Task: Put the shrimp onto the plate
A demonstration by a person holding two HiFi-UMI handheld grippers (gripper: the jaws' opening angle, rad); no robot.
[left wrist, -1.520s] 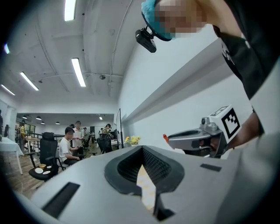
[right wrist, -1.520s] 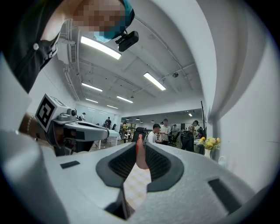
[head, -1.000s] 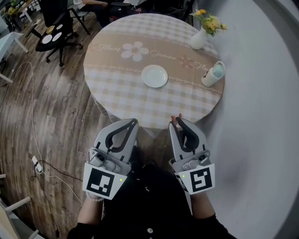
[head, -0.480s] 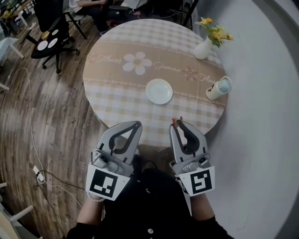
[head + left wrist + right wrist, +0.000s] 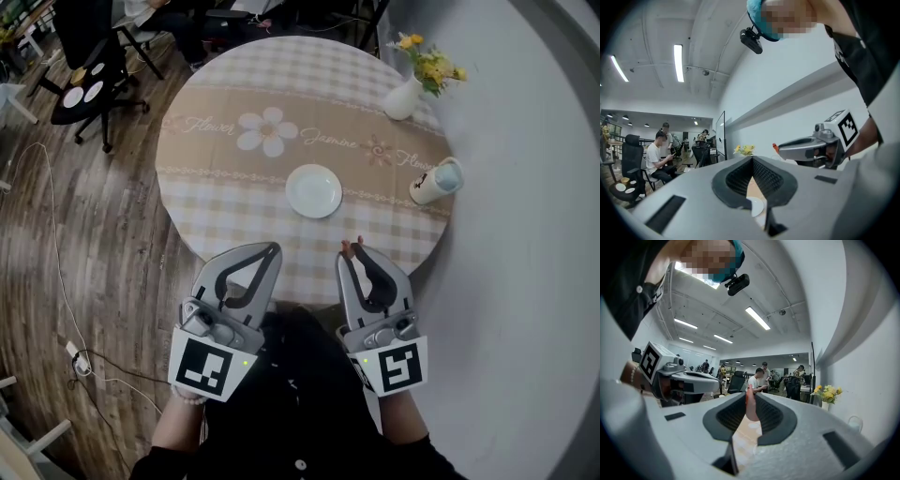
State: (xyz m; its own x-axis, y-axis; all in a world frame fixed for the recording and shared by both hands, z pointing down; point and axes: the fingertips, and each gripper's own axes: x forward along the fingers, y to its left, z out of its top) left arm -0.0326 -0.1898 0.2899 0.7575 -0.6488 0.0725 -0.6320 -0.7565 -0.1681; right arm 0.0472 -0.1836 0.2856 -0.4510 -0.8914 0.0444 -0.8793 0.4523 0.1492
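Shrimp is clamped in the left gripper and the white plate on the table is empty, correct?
Wrong gripper. The right gripper view shows the shrimp clamped in the right gripper; the left gripper is shut on nothing. The white plate on the table is empty, as you said.
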